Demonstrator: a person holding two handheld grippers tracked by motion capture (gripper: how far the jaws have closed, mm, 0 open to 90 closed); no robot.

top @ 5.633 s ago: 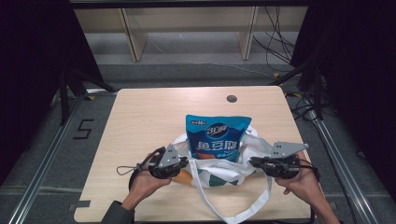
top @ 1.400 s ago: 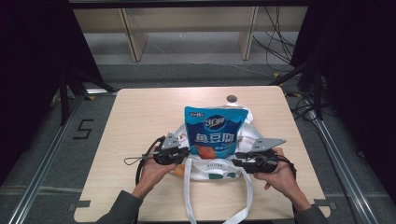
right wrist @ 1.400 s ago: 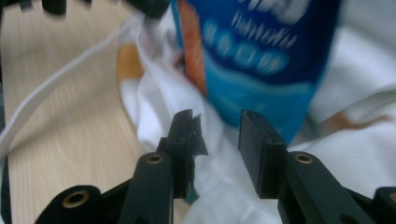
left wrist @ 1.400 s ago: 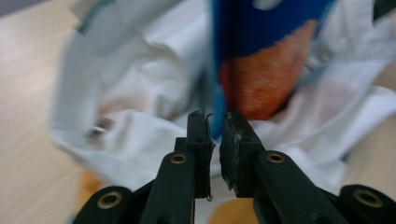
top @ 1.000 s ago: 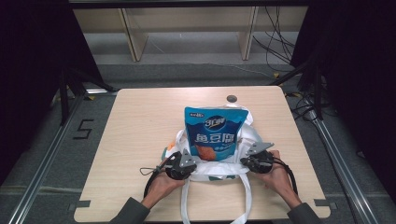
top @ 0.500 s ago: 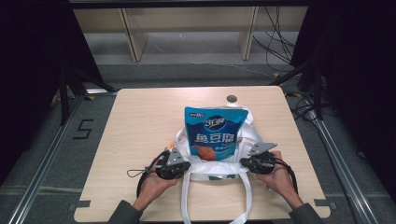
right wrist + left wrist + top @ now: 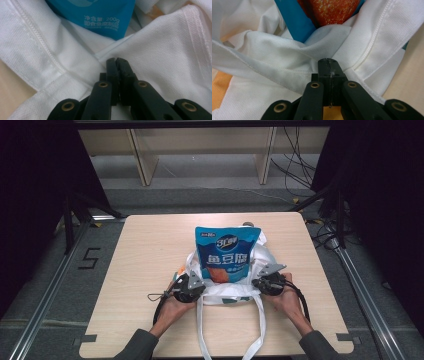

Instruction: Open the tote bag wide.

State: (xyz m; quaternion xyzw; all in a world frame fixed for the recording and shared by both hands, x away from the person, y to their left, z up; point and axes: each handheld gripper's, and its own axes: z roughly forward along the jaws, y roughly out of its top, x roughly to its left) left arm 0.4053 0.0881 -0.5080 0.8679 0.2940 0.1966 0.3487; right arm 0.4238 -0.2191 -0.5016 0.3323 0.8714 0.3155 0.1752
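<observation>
At the lower middle of the high view, one white woven-fabric tote bag (image 7: 227, 292) is lying on one pale wooden table (image 7: 145, 250), with one blue snack pouch (image 7: 227, 252) standing upright in its mouth and two long handles trailing toward the bottom edge. Two grippers are flanking it: the left gripper (image 7: 189, 288) and right gripper (image 7: 269, 282), both pinching the bag's cloth with jaws closed. Closer up, the left gripper view is revealing stitched seams and an orange food print, while the right gripper view is showing small white lettering.
</observation>
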